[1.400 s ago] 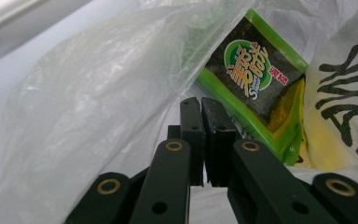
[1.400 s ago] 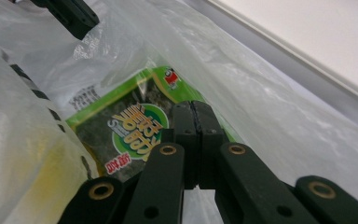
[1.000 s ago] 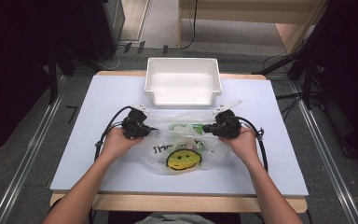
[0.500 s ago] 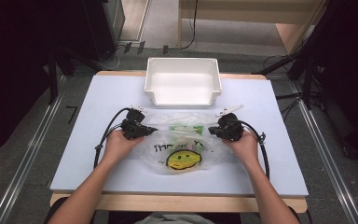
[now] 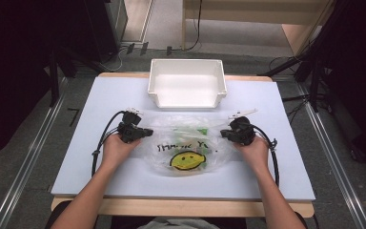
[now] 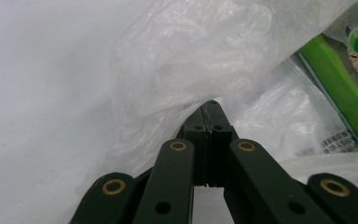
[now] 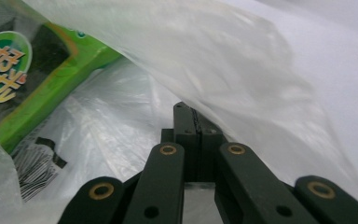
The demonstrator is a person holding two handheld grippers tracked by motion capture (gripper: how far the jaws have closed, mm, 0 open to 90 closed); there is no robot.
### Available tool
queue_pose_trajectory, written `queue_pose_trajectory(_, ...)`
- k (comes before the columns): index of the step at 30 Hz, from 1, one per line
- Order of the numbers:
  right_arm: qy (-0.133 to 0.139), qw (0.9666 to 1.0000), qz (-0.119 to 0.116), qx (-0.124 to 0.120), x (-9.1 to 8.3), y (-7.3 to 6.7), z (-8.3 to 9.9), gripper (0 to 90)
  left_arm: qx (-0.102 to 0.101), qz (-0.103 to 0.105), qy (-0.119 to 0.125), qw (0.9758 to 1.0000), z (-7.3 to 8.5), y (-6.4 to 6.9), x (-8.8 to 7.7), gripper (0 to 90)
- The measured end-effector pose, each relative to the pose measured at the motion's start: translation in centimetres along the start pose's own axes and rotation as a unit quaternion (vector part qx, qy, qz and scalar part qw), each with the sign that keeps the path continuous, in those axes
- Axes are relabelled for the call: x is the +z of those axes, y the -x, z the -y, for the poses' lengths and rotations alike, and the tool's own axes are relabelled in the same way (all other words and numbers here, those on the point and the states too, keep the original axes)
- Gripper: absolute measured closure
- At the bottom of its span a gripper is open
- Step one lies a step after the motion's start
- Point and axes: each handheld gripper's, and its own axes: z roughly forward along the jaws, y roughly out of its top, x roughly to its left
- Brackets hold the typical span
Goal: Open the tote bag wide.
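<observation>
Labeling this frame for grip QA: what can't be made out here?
- Packet inside the plastic bag: cut off by the frame edge in both gripper views, print blurred.
- Writing on the bag, high view: too small to read.
- Left gripper and right gripper: film between the shut jaws not discernible.

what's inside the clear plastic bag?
Inside the plastic bag lies a green packet with printed lettering and a barcode. Crumpled film hides the rest. Both the left gripper and the right gripper pinch the bag's edges.
</observation>
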Motion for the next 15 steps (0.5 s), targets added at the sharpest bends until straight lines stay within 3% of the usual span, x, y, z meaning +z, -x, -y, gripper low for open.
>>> queue_pose_trajectory(1,0.001,1.0,0.004,0.002,0.0,0.0,0.1,90.0,0.0,0.0,0.0,1.0,0.0,0.0,0.0,90.0)
queue_pose_trajectory(4,0.005,0.9996,0.024,0.012,-0.4,0.4,0.5,90.0,-0.005,-0.026,0.004,0.9996,0.3,-0.3,-0.4,90.0)
queue_pose_trajectory(8,0.0,0.9987,0.039,0.032,-0.8,1.2,1.1,90.0,-0.016,-0.031,0.008,0.9994,0.5,-0.4,-0.6,90.0)
queue_pose_trajectory(12,-0.001,0.9971,0.056,0.051,-1.5,1.9,1.7,90.0,-0.033,-0.02,0.01,0.9992,0.7,-1.0,-0.8,90.0)
queue_pose_trajectory(15,0.002,0.9961,0.051,0.072,-2.0,2.8,2.3,90.0,-0.039,-0.017,0.008,0.9991,0.7,-1.1,-0.8,90.0)
